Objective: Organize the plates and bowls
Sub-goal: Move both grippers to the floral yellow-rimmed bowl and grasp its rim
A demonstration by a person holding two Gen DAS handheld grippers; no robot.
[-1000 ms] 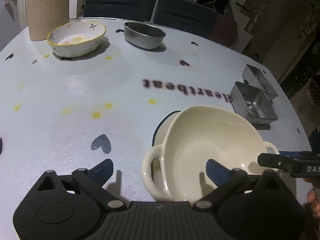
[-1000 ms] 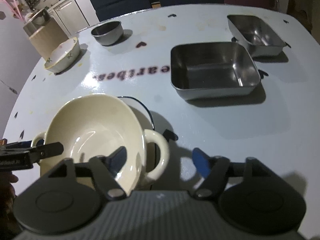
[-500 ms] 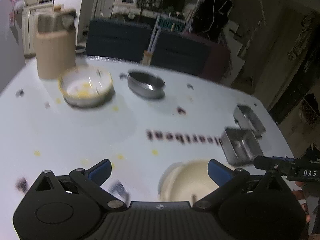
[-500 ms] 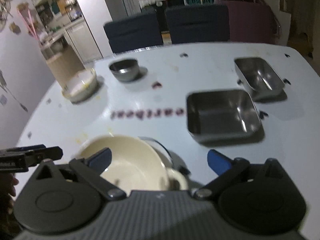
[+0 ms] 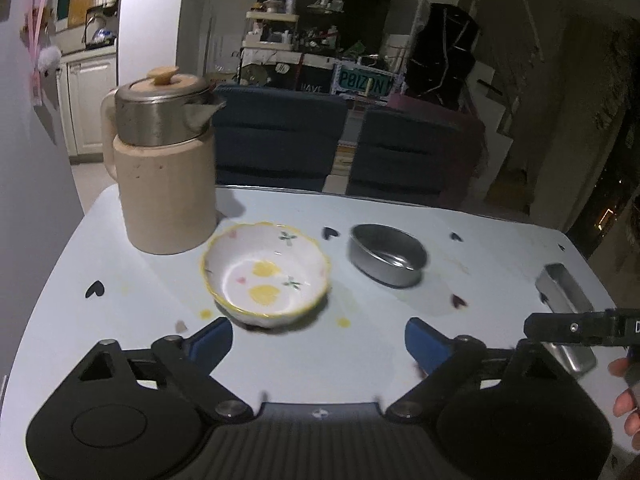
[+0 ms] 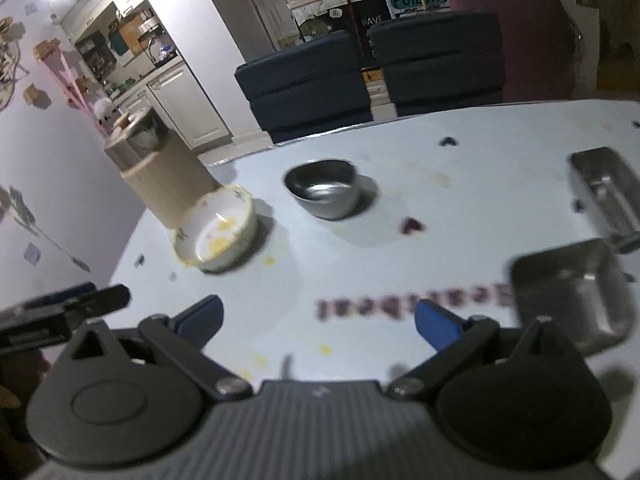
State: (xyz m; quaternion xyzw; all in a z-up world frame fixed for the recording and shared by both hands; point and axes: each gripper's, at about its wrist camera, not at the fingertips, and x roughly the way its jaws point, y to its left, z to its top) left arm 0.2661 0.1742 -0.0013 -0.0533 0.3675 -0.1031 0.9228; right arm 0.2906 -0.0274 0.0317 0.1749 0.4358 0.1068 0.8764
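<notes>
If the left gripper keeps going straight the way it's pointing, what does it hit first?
Most likely the floral bowl. The left gripper is empty, its jaws closing slightly, and the bowl sits just beyond its left finger, slightly left of centre. Depth is hard to judge, so it might meet bare table first.

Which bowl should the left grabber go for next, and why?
Probably the flowered bowl: it sits just ahead of the left hand-held gripper, whose jaws are closing with nothing between them. Easing forward and down over its near rim seems the natural small move.
</notes>
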